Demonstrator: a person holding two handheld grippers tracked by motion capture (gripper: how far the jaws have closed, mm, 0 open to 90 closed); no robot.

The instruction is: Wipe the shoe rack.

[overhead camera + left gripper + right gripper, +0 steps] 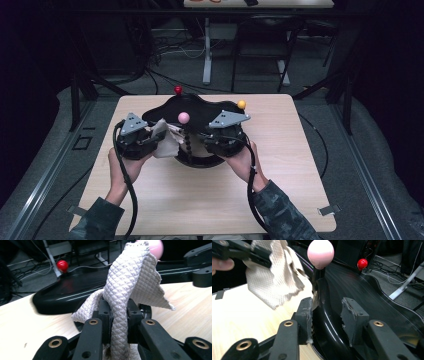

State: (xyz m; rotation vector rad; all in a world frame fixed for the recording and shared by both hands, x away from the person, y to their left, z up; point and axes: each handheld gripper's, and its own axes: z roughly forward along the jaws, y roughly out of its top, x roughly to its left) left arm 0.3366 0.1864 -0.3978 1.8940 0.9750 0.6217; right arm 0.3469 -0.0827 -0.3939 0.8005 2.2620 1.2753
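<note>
On the wooden surface (165, 200) sits a shiny black curvy stand (200, 112) with a red ball (178, 90), a pink ball (183, 117) and a yellow ball (241, 104) on it, its front part hidden behind the hands. The right tongs (327, 315) are clenched on the stand's black rim below the pink ball. The left tongs (120, 315) are clenched on a quilted grey cloth (125, 290) held just beside the stand; its lower end is cut off.

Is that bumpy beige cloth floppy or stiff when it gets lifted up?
Probably floppy: the cloth bends over and droops where the left tool pinches it. It looks light, since one small pinch holds it up. Its quilted weave likely keeps it from slipping out.
</note>
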